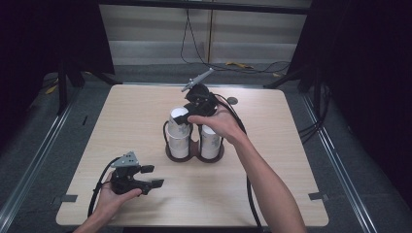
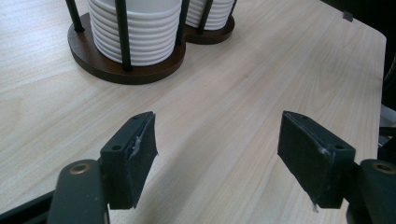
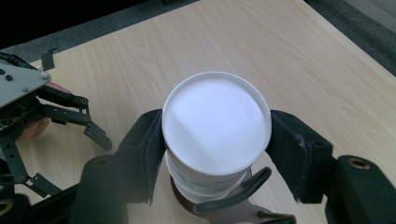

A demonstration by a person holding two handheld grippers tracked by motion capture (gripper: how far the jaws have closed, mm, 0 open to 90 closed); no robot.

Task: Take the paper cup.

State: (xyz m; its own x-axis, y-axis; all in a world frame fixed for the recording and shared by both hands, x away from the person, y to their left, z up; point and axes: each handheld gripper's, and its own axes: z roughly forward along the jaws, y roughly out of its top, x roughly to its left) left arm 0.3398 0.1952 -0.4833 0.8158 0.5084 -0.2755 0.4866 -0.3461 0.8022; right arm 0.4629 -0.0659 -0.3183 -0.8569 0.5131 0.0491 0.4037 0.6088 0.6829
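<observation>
A white paper cup [image 3: 215, 126] is clamped from both sides by my right gripper [image 3: 217, 133], which is shut on it. In the high view that cup [image 1: 178, 117] sits tilted on top of the left stack of cups [image 1: 179, 143], with the right gripper [image 1: 187, 112] coming at it from behind. The stacks stand in a dark wooden holder [image 1: 194, 156] with black rods; a second stack [image 1: 210, 141] fills its right slot. My left gripper [image 1: 151, 176] rests low near the table's front left. It is open, with bare table between its jaws [image 2: 217, 158]. The holder's base [image 2: 116, 70] lies ahead of it.
The light wooden table [image 1: 272, 179] has free room on all sides of the holder. The right gripper's cable [image 1: 250, 194] trails along the forearm to the front edge. Black tape tabs [image 1: 318, 196] mark the front corners. Dark floor and rails surround the table.
</observation>
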